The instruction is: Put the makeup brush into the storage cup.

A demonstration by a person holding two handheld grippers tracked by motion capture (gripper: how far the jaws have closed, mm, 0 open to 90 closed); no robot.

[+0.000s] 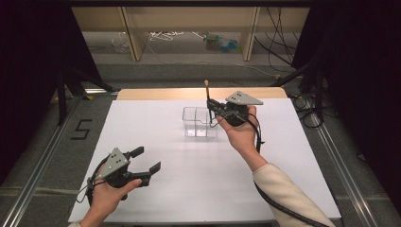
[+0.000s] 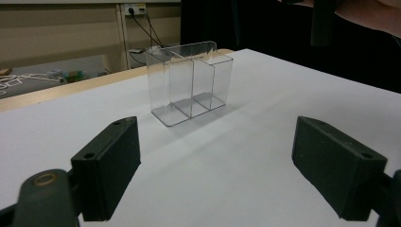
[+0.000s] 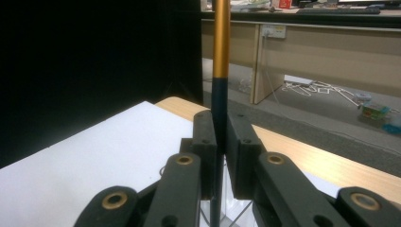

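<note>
A clear plastic box [image 1: 199, 122] with upright dividers [image 2: 191, 82] stands on the white table, a little past its middle. My right gripper [image 1: 211, 107] hovers at the box's right end, shut on a thin stick [image 1: 207, 97] that stands upright. Seen from the right gripper view, the stick [image 3: 221, 56] is gold above and black below, pinched between the two pads, its lower end reaching down toward the box. My left gripper [image 1: 147, 159] rests low near the table's front left. Its jaws are spread wide with nothing between them, pointing toward the box [image 2: 191, 82].
The white sheet [image 1: 156, 137] covers the table, with a bare wooden strip [image 1: 161, 93] along the far edge. Beyond it lie a floor with cables and wooden shelf legs [image 1: 132, 38]. Metal rails run along both sides of the table.
</note>
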